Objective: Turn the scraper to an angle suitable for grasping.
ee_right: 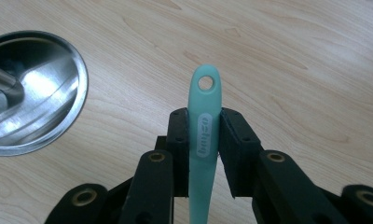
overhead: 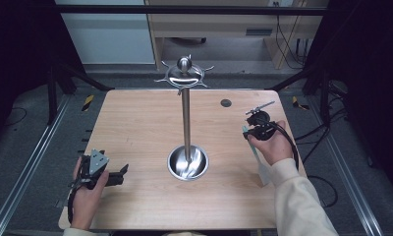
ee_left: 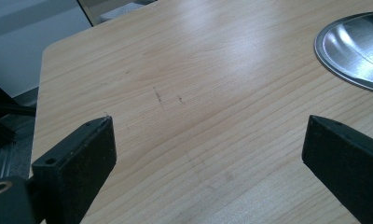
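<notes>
R gripper [ee_right: 204, 140]: jaws pressed together on the handle of a teal utensil [ee_right: 204, 116], clamped just below the hanging hole [ee_right: 205, 83]. In the high view the R gripper [overhead: 256, 129] sits over the right side of the table [overhead: 135, 123], held clear of the surface; the utensil's pale working end trails back toward the person, beside the sleeve. Type of utensil head: cannot tell.

L gripper [ee_left: 208, 140]: jaws spread wide, nothing between them, bare wood below. In the high view it rests near the table's front-left corner [overhead: 103, 172], well apart from the work.

Stand [overhead: 185, 118]: steel pole rising from a round dish base [overhead: 187, 162] at table centre, hook ring [overhead: 184, 73] at top w/ short prongs.

Judged risks, assuming the hole goes onto a prong:
- Grip is close to the hole, so the jaws may foul the prong before the hole seats. Cause: little free handle above the pads.
- Long unsupported end may swing and pivot the handle in the pads. Cause: narrow, smooth handle.
- Sideways push at the top may tip or slide the stand. Cause: tall pole, L gripper not bracing the base.
- Hole is small vs. prong tip; misalignment likely w/o a slow approach.
</notes>
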Demonstrator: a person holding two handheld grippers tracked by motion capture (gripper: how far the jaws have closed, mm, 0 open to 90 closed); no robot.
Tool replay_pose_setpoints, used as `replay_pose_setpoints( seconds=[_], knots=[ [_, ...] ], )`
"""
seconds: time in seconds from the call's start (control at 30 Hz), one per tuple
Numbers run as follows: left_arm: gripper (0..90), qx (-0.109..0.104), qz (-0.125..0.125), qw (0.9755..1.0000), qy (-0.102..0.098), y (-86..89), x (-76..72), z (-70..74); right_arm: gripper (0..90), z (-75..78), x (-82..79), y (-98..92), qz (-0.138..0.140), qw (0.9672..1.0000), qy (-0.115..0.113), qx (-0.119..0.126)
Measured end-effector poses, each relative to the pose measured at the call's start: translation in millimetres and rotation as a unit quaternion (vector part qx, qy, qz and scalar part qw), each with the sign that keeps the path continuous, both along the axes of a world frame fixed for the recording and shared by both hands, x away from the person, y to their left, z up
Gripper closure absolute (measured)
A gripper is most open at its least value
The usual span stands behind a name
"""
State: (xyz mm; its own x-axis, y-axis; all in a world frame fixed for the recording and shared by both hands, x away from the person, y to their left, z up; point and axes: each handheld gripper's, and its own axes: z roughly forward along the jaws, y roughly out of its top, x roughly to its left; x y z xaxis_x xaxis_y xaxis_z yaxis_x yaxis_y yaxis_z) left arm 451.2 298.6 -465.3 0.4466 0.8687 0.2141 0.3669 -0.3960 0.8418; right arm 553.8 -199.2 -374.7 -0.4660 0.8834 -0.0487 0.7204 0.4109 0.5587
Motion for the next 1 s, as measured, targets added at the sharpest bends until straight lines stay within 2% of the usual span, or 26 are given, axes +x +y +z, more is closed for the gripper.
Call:
replay_pose_setpoints(
  seconds=[0.5,1.0],
  knots=[
    [2.6,0.000,0.000,1.0000,0.001,-0.7,0.2,-0.4,74.5,35.7,-11.0,6.6,0.024,0.9988,-0.041,0.010],
    [2.6,0.002,-0.002,1.0000,0.002,-0.8,0.6,-0.8,74.5,63.3,-23.1,21.0,0.060,0.9953,-0.073,0.021]
  ],
)
